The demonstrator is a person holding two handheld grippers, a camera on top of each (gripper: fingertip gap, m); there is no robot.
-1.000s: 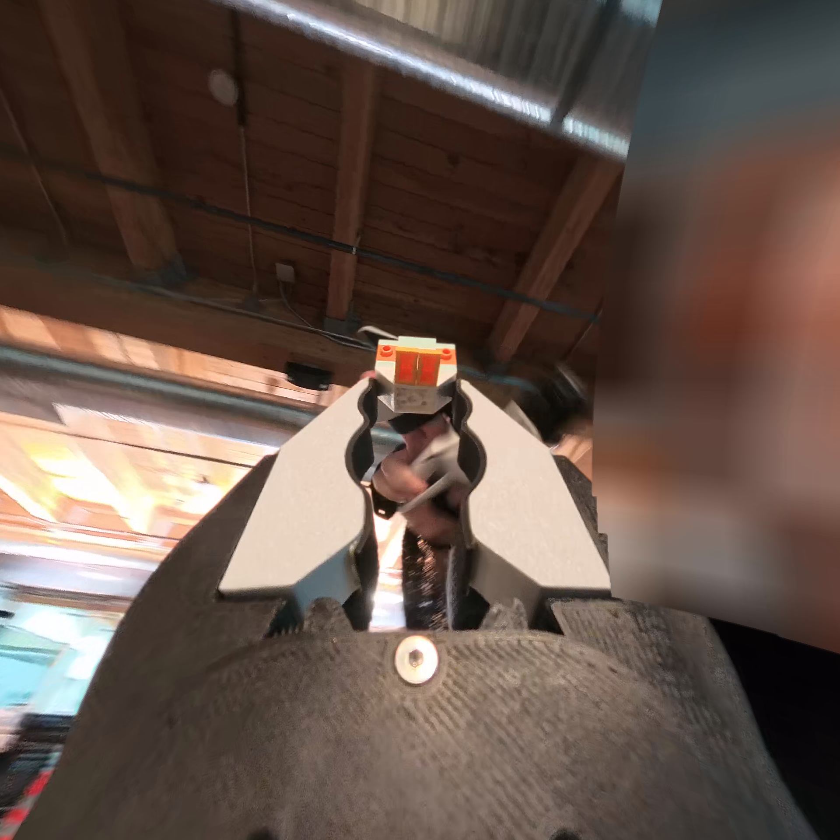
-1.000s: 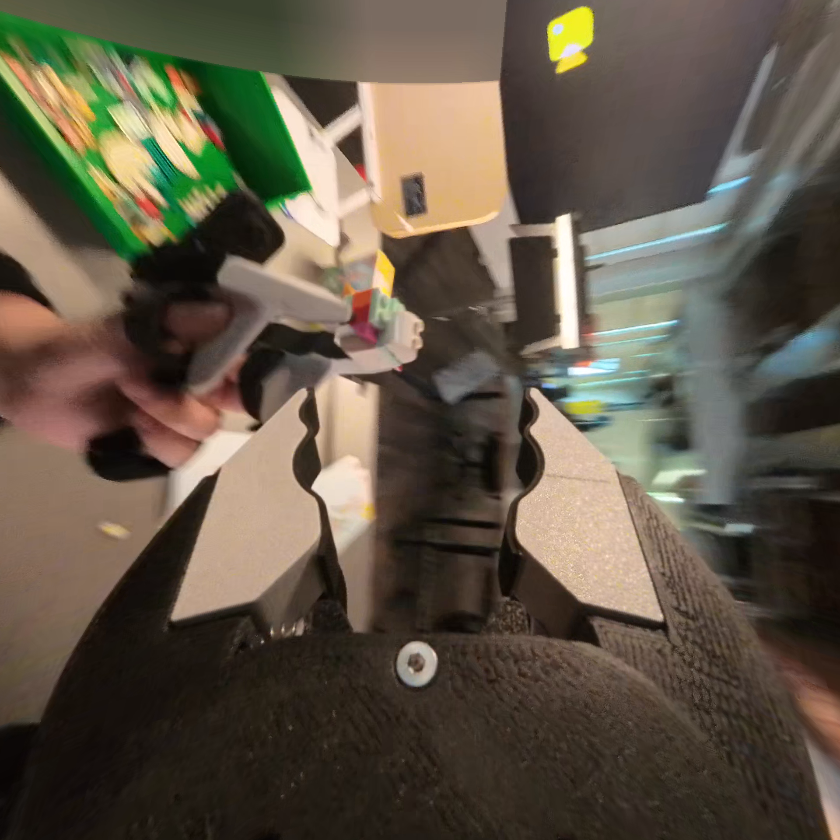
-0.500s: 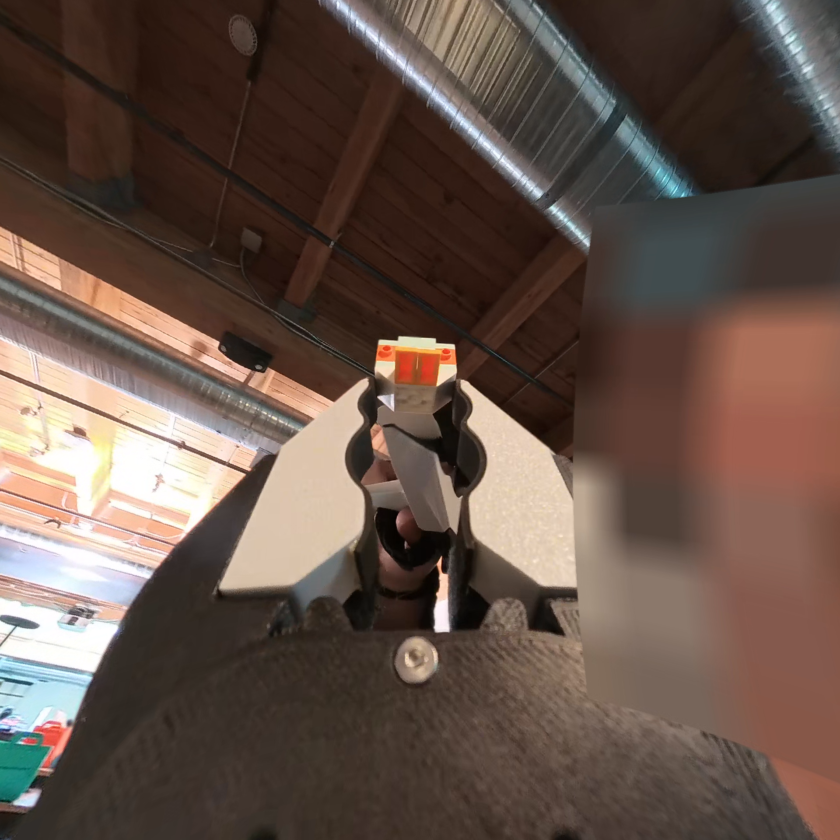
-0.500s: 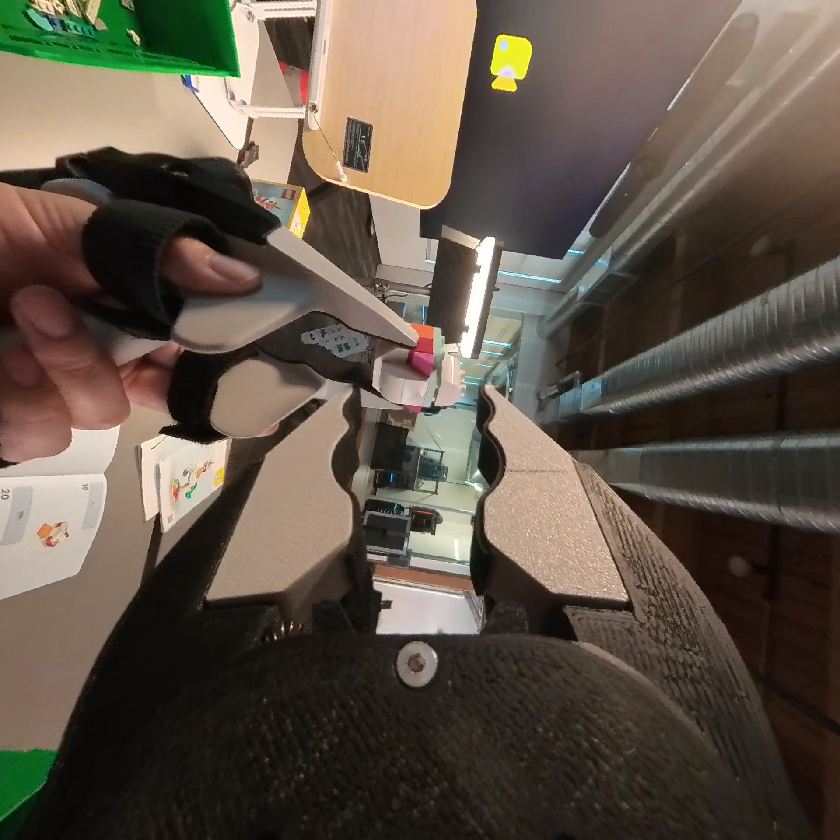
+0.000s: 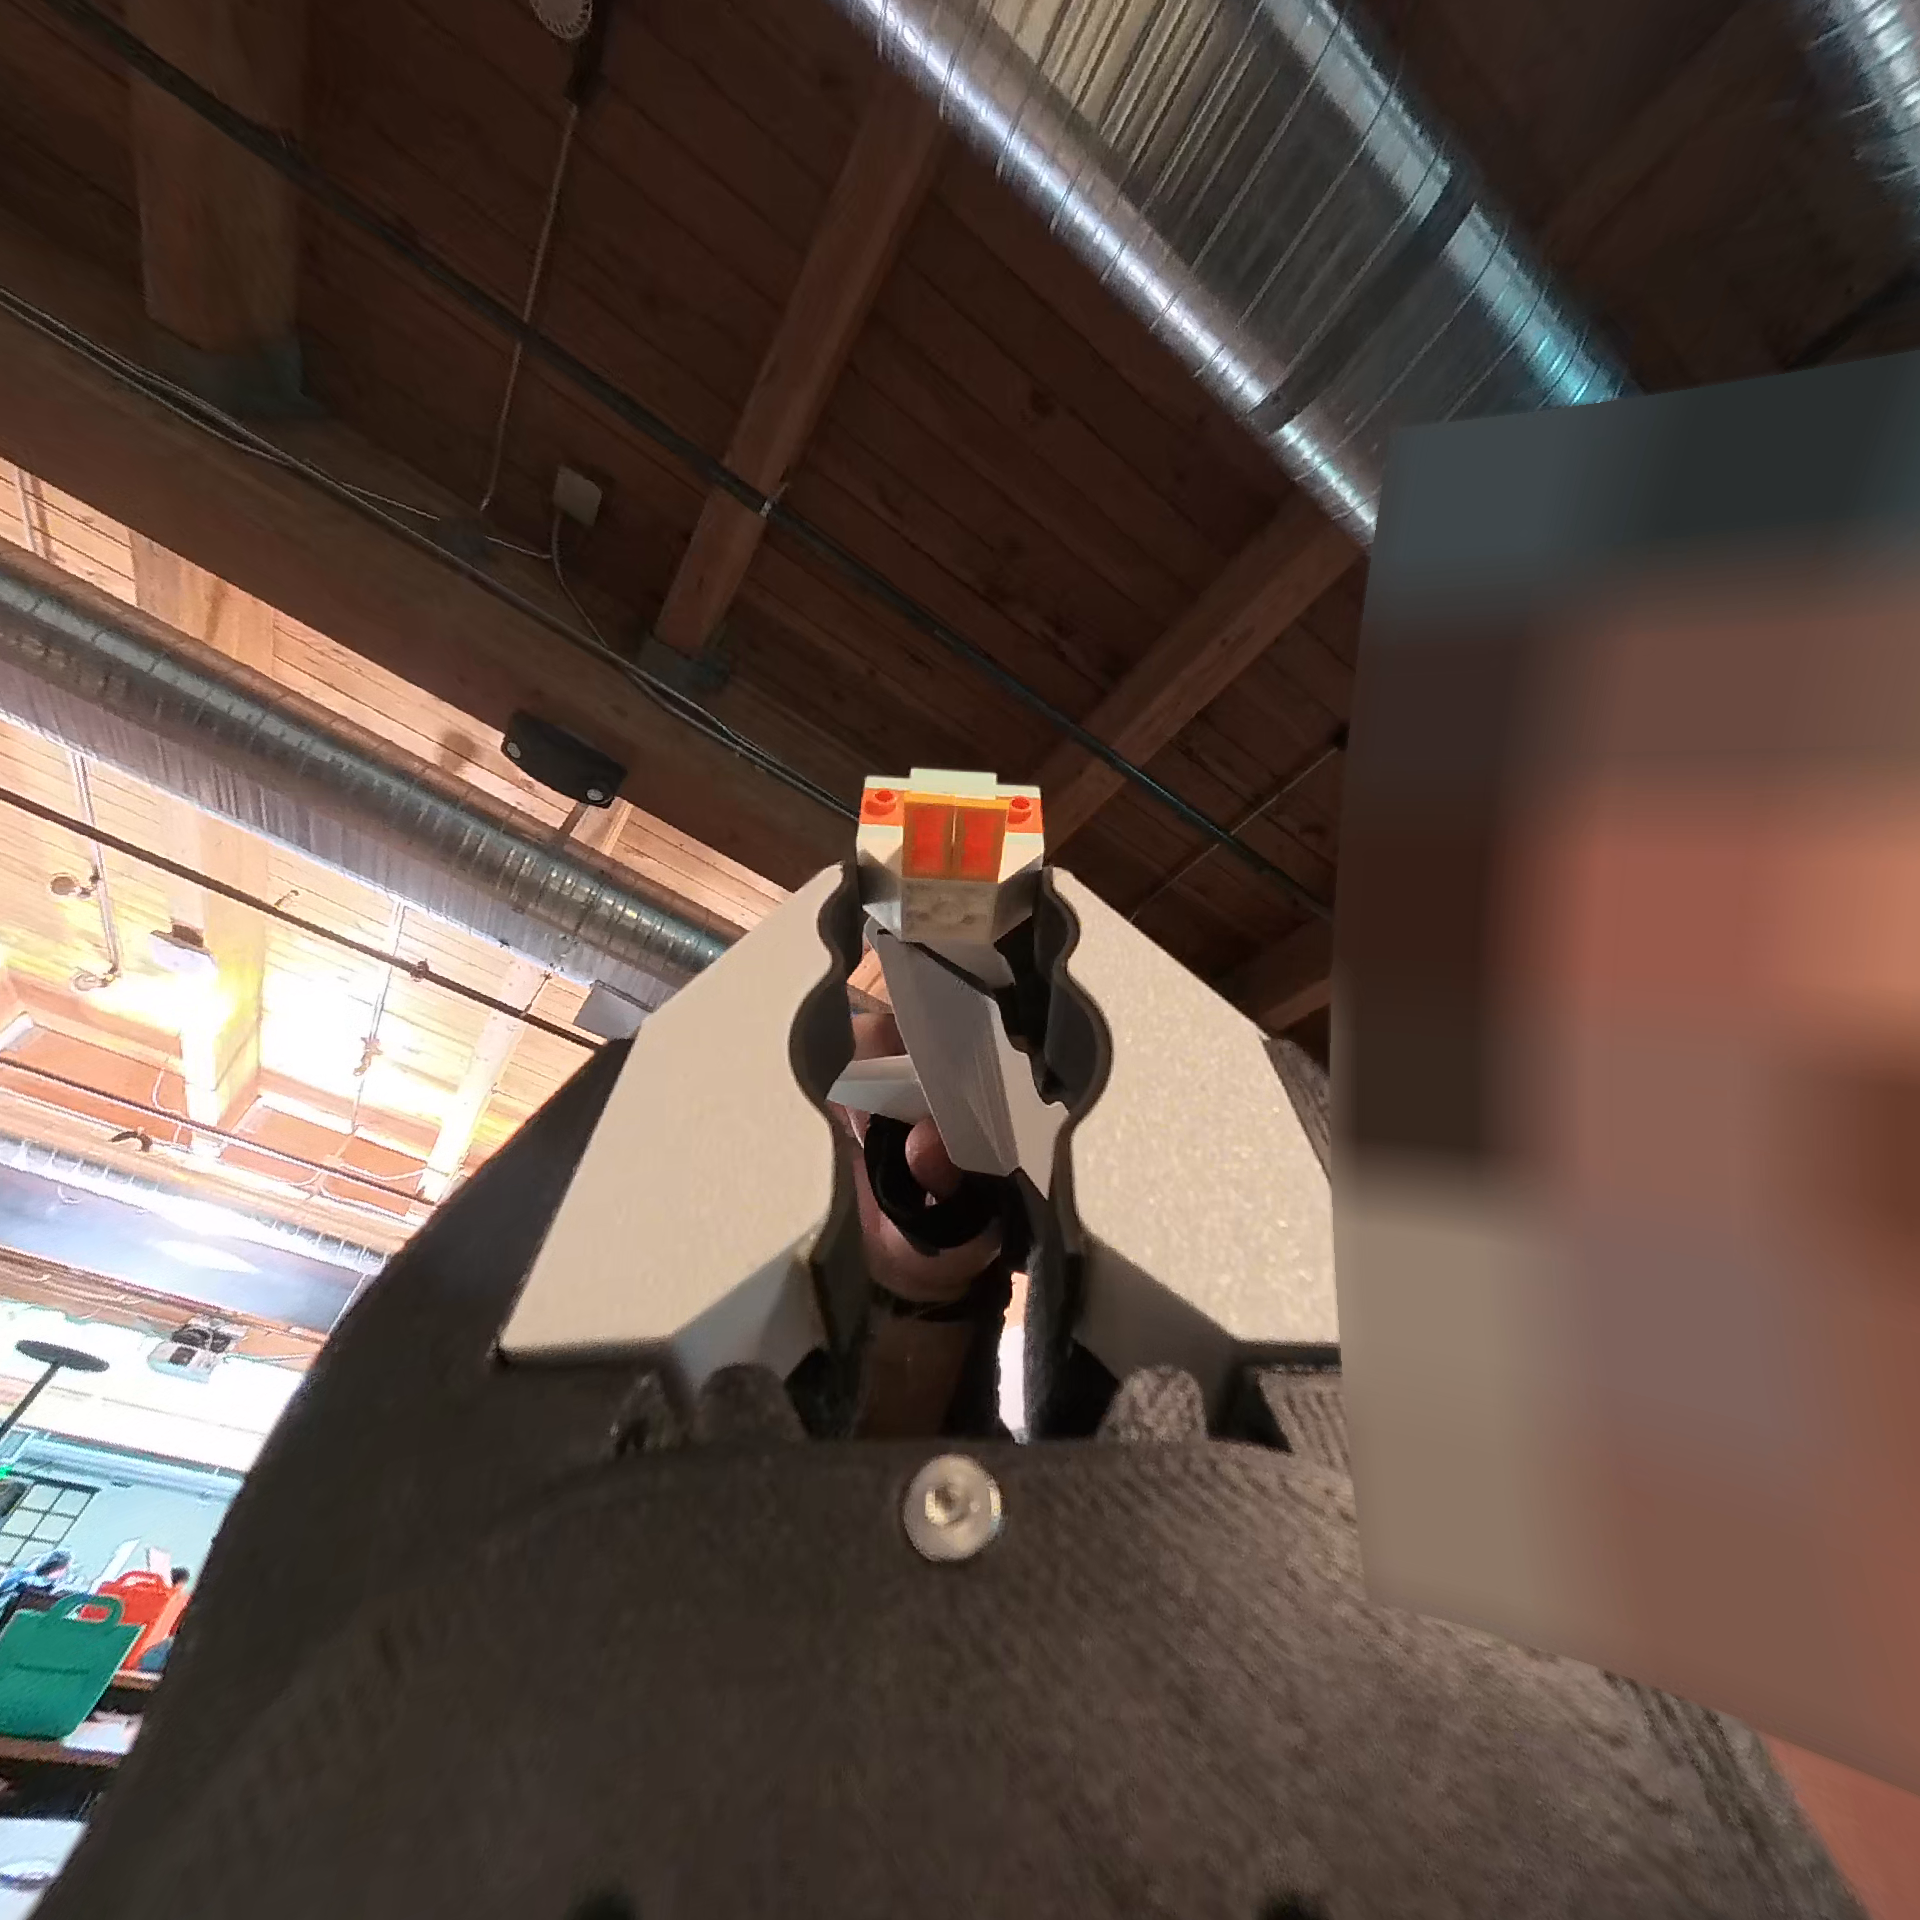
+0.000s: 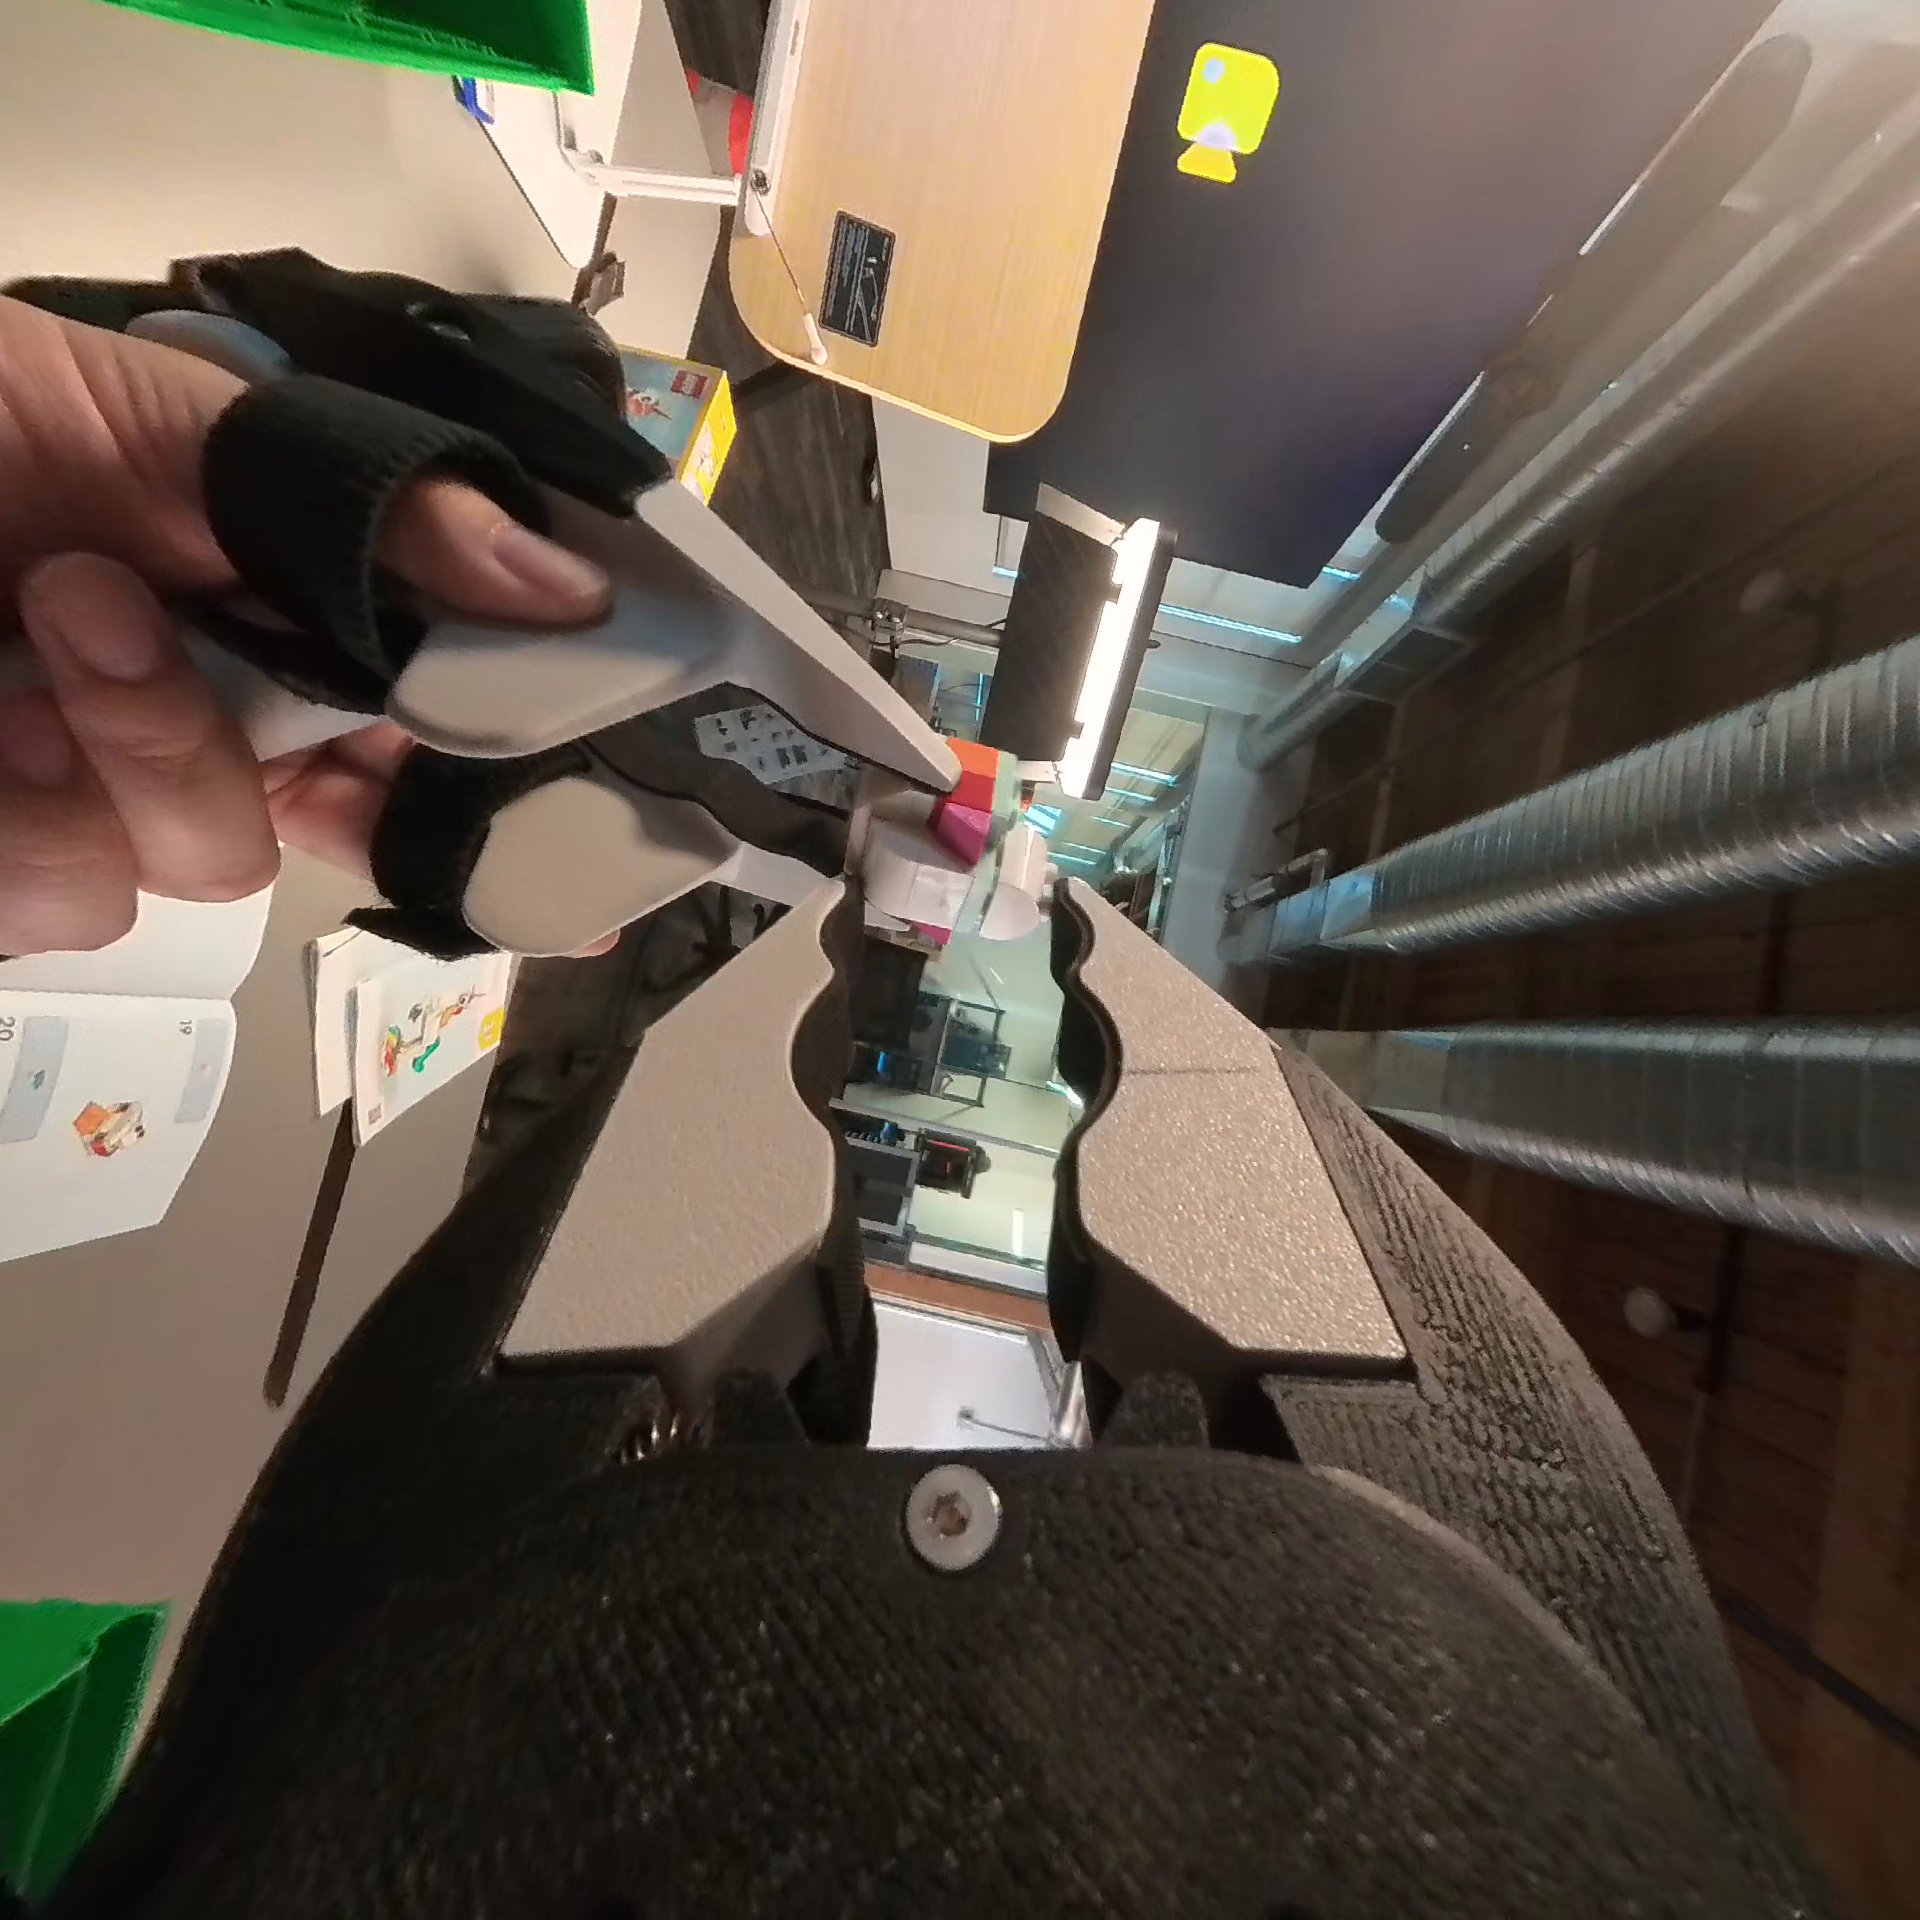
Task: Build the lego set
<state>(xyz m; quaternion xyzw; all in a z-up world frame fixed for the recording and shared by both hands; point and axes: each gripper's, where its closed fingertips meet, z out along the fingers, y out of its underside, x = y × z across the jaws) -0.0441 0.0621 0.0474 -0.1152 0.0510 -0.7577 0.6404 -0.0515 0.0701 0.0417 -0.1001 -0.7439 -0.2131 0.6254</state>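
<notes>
Right wrist view: nearest, the right gripper (image 6: 945, 914) is standing with its fingers spread and empty, tips just beside the small lego build (image 6: 951, 847) of white, orange, magenta and pale green bricks; beyond, the left gripper (image 6: 904, 805) is pinching that build in mid-air, with instruction sheets (image 6: 416, 1034) lying on the table (image 6: 156, 187) behind. Left wrist view: the left gripper's tips are clenching the white-and-orange build (image 5: 951, 857) under a wooden ceiling. Judgement: the right fingers should be closing squarely on the build's free end, the left keeping firm.
</notes>
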